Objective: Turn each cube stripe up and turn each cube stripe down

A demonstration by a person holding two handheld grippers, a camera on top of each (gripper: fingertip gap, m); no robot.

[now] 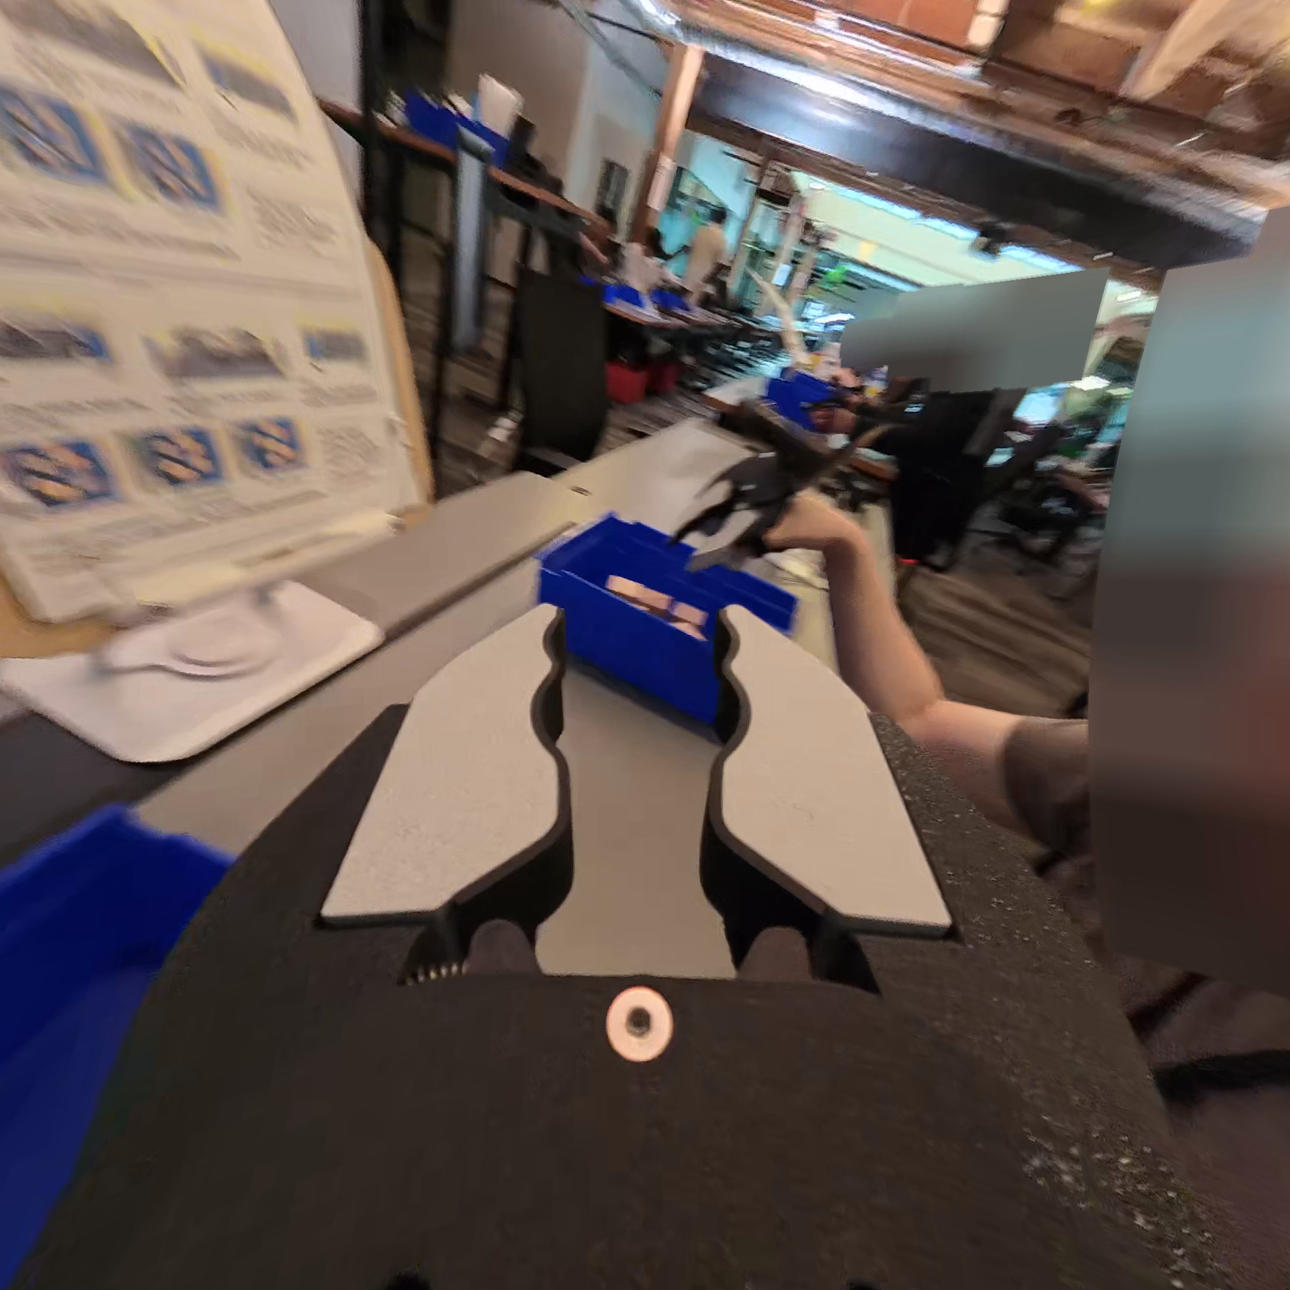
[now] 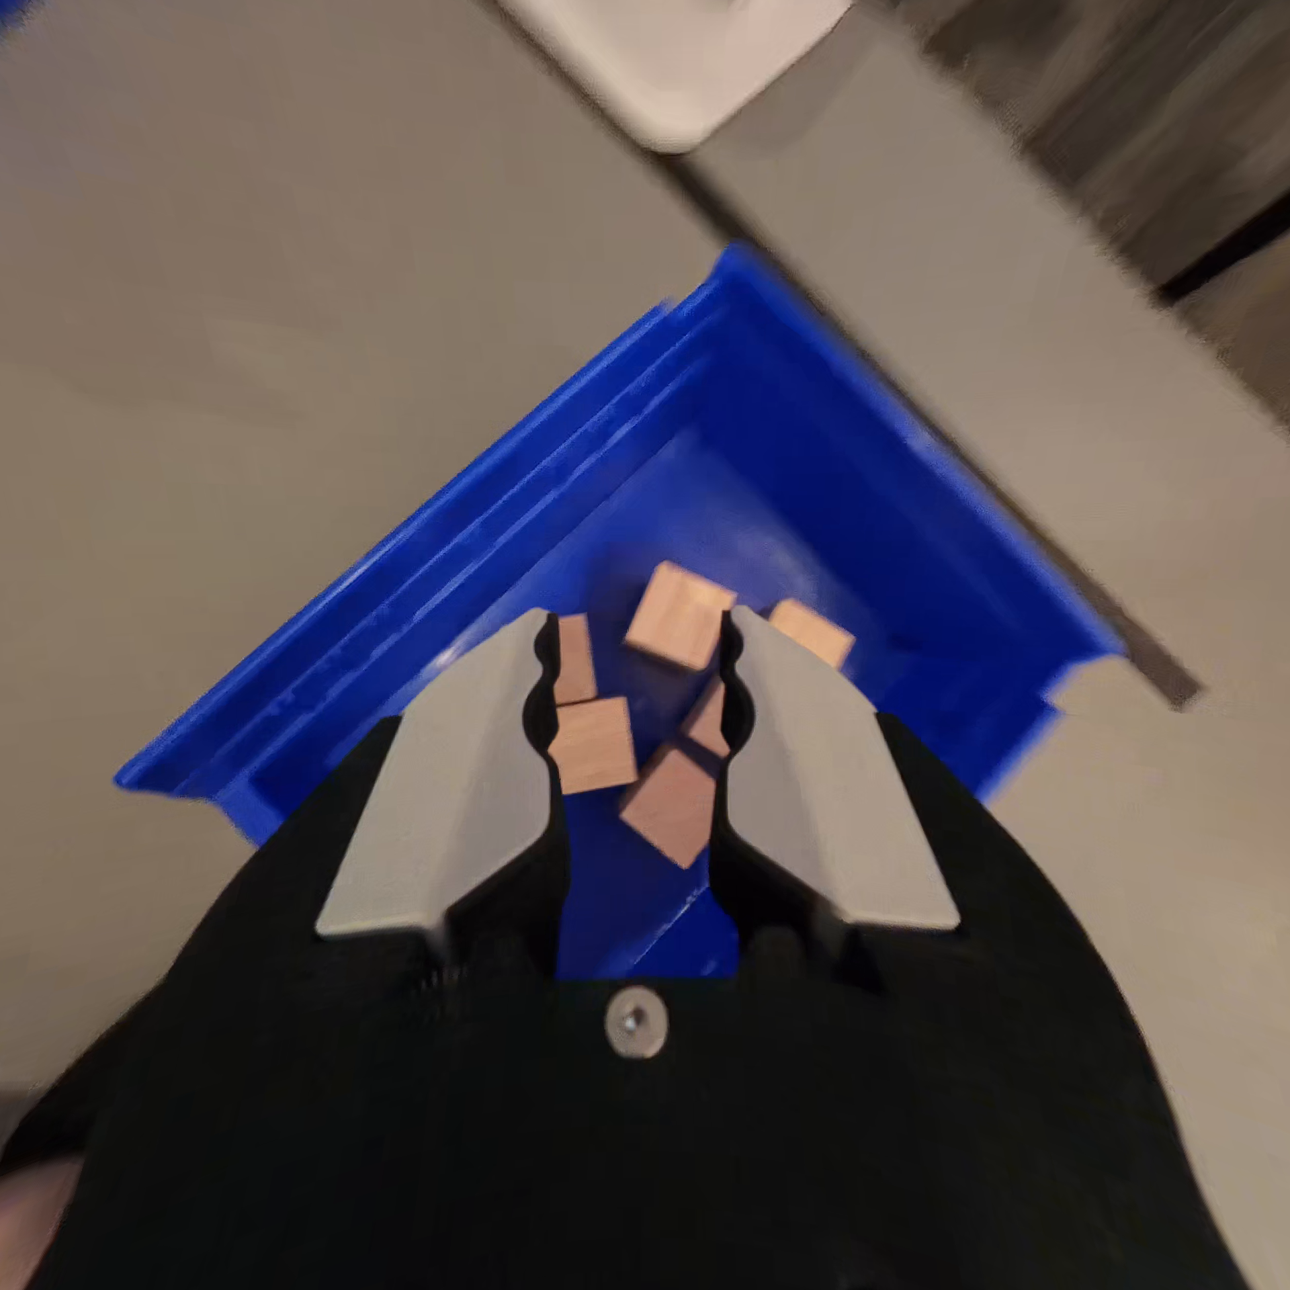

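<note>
Several small wooden cubes (image 2: 678,618) lie loose in a blue bin (image 2: 488,530) on the grey table; no stripe shows on them in this blur. My right gripper (image 2: 636,621) is open and empty, hovering above the bin and looking down at the cubes. In the left wrist view the same bin (image 1: 628,649) with cubes (image 1: 653,600) stands ahead, and the right gripper (image 1: 726,516) hangs over its far side. My left gripper (image 1: 639,621) is open and empty, held above the table short of the bin.
A white stand (image 1: 209,670) with a printed sheet (image 1: 160,279) is at the left. A second blue bin (image 1: 77,928) sits at the near left. The table's edge (image 2: 942,433) runs just past the bin. The person's forearm (image 1: 879,628) reaches in from the right.
</note>
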